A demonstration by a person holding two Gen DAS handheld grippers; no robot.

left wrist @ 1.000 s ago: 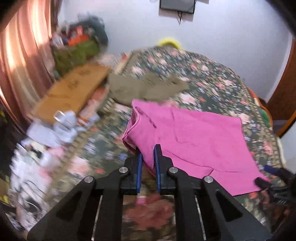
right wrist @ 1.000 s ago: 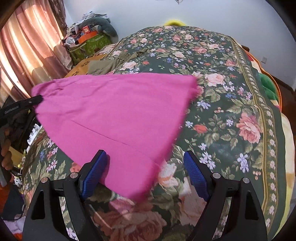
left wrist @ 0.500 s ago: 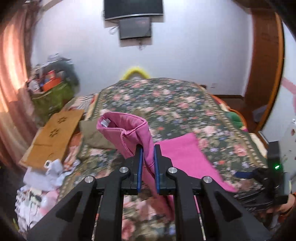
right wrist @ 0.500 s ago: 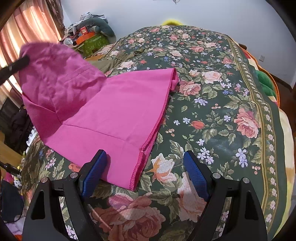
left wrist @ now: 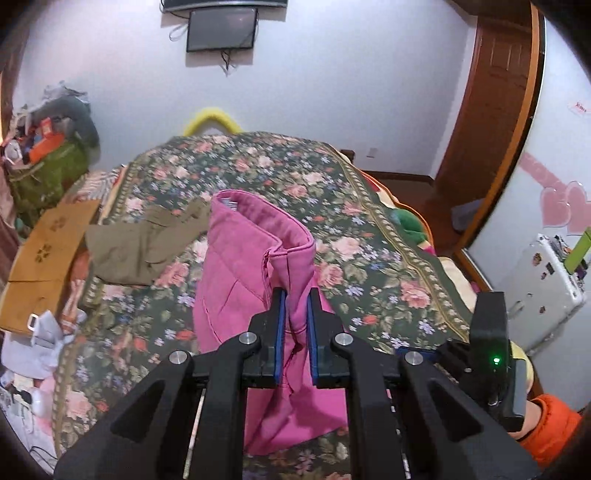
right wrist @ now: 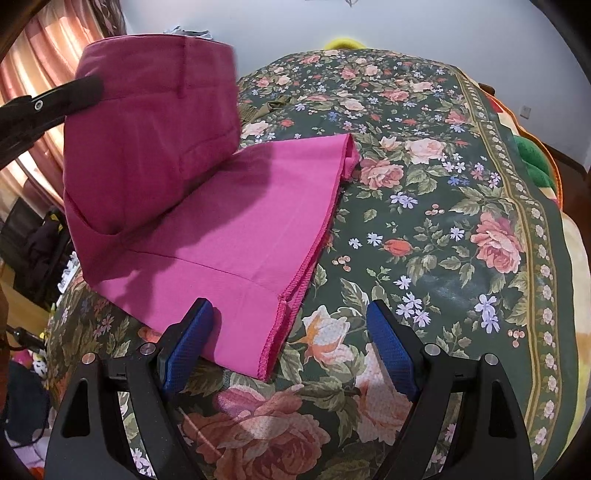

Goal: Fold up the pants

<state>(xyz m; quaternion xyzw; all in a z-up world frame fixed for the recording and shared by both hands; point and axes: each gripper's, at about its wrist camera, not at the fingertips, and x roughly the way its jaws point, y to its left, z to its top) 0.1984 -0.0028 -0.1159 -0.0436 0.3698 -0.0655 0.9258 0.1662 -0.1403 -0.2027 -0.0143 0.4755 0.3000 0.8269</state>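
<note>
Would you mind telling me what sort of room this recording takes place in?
Most likely a home bedroom: a bed under a dark green floral bedspread, a wall-mounted black flat screen, and peach-pink window curtains beside it.

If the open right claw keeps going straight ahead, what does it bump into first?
Probably the hem of the pink pants, lying flat on the bed just ahead of the right claw. Depth is hard to judge.
</note>
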